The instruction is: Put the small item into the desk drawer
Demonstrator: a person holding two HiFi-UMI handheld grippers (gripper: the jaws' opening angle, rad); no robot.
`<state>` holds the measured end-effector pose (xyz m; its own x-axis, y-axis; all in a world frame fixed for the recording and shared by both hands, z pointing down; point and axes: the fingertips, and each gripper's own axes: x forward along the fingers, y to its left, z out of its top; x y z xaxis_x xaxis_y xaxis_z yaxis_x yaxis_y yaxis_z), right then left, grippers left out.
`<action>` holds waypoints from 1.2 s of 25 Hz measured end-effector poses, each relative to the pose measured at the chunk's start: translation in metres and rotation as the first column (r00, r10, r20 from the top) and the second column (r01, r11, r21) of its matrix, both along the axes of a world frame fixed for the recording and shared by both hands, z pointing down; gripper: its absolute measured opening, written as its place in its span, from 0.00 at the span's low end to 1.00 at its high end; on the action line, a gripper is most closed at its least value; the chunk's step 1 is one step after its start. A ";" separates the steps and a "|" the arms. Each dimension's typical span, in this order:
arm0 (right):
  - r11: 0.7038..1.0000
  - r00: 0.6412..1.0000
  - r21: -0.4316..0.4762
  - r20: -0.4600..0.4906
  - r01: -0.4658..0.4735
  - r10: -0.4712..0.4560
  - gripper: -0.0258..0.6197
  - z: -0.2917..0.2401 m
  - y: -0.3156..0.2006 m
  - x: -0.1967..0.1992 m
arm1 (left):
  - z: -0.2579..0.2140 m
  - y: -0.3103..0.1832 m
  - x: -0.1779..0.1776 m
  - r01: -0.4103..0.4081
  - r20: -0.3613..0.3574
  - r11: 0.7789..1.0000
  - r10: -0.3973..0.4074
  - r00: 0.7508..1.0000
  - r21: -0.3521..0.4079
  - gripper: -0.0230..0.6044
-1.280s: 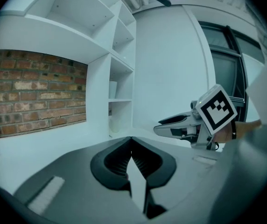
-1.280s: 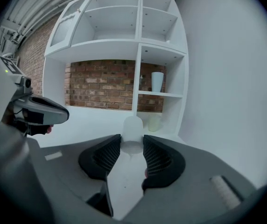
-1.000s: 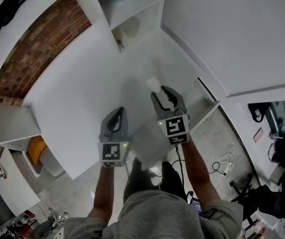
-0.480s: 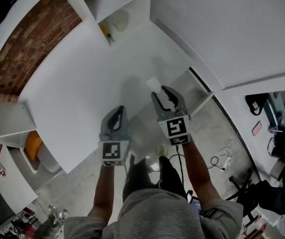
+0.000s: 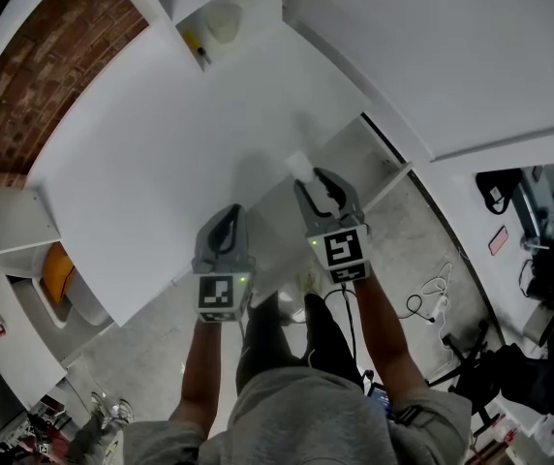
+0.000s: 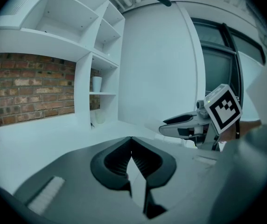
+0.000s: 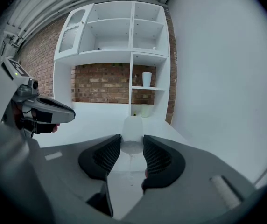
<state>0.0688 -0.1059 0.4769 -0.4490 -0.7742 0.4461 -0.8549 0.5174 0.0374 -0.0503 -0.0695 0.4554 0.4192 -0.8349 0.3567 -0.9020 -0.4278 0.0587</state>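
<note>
The small item [image 7: 132,133], a pale translucent cup-shaped piece, is sitting between the pads of the right gripper [image 5: 314,180], whose jaws are clamping it on both sides. In the head view the small item is projecting past the jaw tips, over the white desk [image 5: 161,163] and close to its near edge. The left gripper [image 5: 230,216] is hovering just beside the right one with its jaws pressed together and nothing between them. By this evidence the pickup is done, while opening the drawer, lowering the item in and releasing it are all remaining. The drawer itself is not showing clearly. A pale panel [image 5: 282,264] is jutting from the desk edge beneath the two grippers and may be the drawer, but whether it is open cannot be told. At the far end of the desk a white shelf unit [image 7: 133,55] is standing against a brick wall [image 7: 101,85], with a white cup [image 7: 146,79] on one shelf. A white wall [image 5: 432,46] is closing off the right side of the desk. Cables [image 5: 432,294] are lying on the floor to the right. Nothing is lying on the desk around the grippers, so nothing appears to be blocking the item's path.
</note>
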 end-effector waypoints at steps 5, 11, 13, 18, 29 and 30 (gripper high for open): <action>0.999 1.000 -0.033 -0.011 0.009 -0.009 0.28 0.021 0.013 0.002 | 0.016 0.011 0.002 0.011 -0.006 1.000 -0.011 1.000 -0.028 0.06; 0.995 0.999 -0.090 -0.031 0.033 -0.036 0.28 0.055 0.027 0.002 | 0.034 0.019 0.006 0.014 -0.005 0.998 -0.015 1.000 -0.053 0.06; 0.993 0.998 -0.109 -0.039 0.041 -0.046 0.28 0.066 0.031 -0.001 | 0.041 0.022 0.005 0.016 -0.005 0.998 -0.017 1.000 -0.065 0.06; 0.987 0.997 -0.147 -0.045 0.058 -0.066 0.28 0.090 0.038 -0.006 | 0.061 0.028 0.004 0.023 -0.007 0.995 -0.024 1.000 -0.095 0.06; 0.970 0.991 -0.221 -0.067 0.102 -0.119 0.28 0.134 0.052 -0.018 | 0.102 0.047 -0.004 0.039 -0.021 0.990 -0.042 0.999 -0.138 0.06; 0.968 0.990 -0.226 -0.069 0.107 -0.125 0.28 0.137 0.053 -0.020 | 0.105 0.048 -0.006 0.040 -0.020 0.989 -0.044 0.999 -0.141 0.06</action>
<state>0.0485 -0.0529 0.6138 -0.4847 -0.5971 0.6392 -0.7875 0.6159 -0.0219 -0.0558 -0.0214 0.5599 0.3943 -0.7943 0.4622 -0.9167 -0.3756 0.1366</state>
